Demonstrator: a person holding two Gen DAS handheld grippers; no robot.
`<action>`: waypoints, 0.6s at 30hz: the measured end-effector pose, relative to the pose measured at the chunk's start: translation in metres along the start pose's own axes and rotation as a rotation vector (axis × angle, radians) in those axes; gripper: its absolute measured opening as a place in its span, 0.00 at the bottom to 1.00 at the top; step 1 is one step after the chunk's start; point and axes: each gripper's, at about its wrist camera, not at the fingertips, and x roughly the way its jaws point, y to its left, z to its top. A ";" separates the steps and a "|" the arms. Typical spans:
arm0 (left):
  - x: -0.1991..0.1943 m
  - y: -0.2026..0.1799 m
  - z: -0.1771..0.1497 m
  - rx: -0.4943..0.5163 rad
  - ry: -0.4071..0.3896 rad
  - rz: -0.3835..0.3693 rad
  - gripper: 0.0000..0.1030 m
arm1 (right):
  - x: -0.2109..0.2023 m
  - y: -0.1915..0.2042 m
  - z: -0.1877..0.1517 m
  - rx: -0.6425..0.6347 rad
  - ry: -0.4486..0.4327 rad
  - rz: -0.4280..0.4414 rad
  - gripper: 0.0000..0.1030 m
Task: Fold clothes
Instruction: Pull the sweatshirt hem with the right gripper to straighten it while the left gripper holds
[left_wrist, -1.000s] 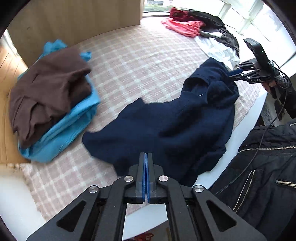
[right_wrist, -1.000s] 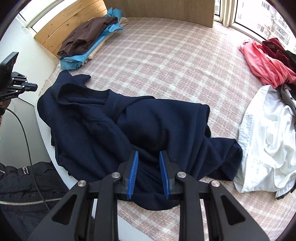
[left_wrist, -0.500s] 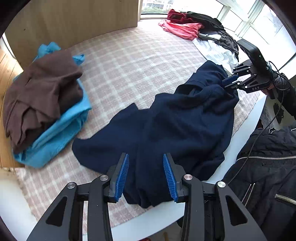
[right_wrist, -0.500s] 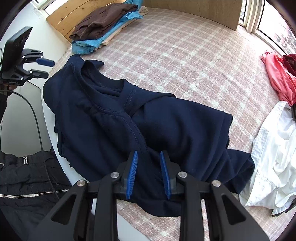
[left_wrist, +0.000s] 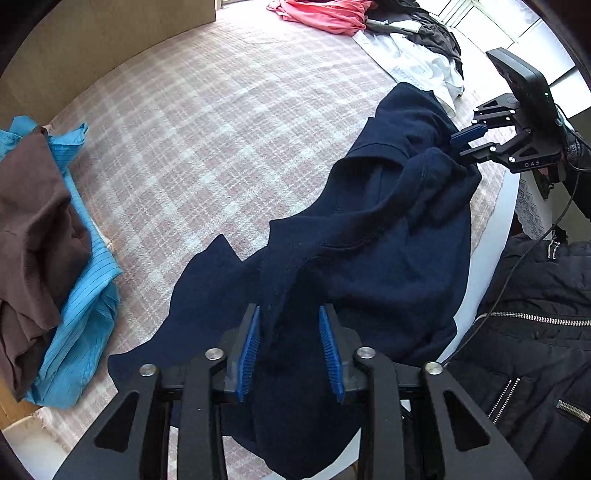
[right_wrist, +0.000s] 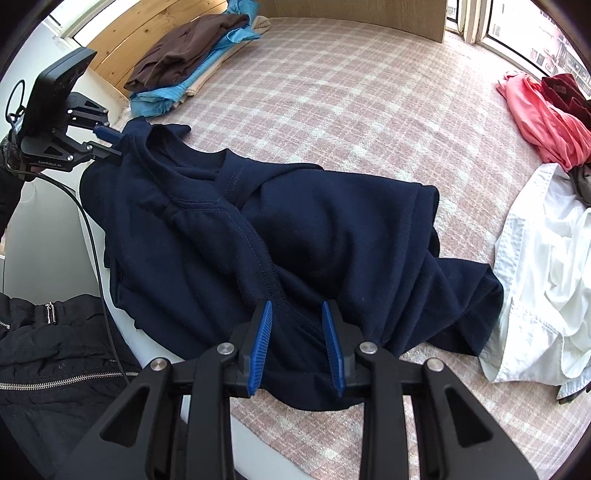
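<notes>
- My left gripper (left_wrist: 290, 347) has its blue pads spread apart, with a ridge of the navy sweatshirt (left_wrist: 388, 251) running up between them; the cloth fills the gap, yet I cannot tell whether either pad presses on it.
- My right gripper (right_wrist: 297, 345) is likewise parted, a stitched seam of the same sweatshirt (right_wrist: 295, 236) passing between the pads and bunching below them; no clamp on the fabric shows from this view.
- In the left wrist view, my right gripper (left_wrist: 467, 146) sits at two o'clock with its tips at the sweatshirt's far edge, touching the fabric.
- In the right wrist view, my left gripper (right_wrist: 107, 142) sits at ten o'clock, its tips against the garment's corner near the neckline.
- The sweatshirt lies crumpled on the pink checked cover (right_wrist: 351, 96), one part draped over the near rim of the white surface.
- My black zipped jacket (left_wrist: 535, 332) shows at four o'clock in the left view.
- A white shirt (right_wrist: 546, 266) lies at three o'clock in the right view, just beside the sweatshirt's sleeve.
- A folded stack, brown garment (right_wrist: 184, 51) on a blue one (right_wrist: 173, 96), rests at eleven o'clock.
- A coral garment (right_wrist: 539, 118) lies far off at two o'clock.
</notes>
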 end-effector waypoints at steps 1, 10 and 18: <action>-0.003 -0.004 -0.002 0.002 -0.010 -0.005 0.04 | 0.000 0.000 0.000 -0.004 -0.001 0.000 0.28; -0.028 -0.049 -0.035 0.034 -0.082 0.011 0.03 | -0.008 0.007 -0.002 -0.078 -0.003 0.001 0.28; -0.049 -0.026 -0.078 -0.154 -0.153 0.004 0.03 | -0.016 0.014 -0.001 -0.135 -0.054 0.077 0.28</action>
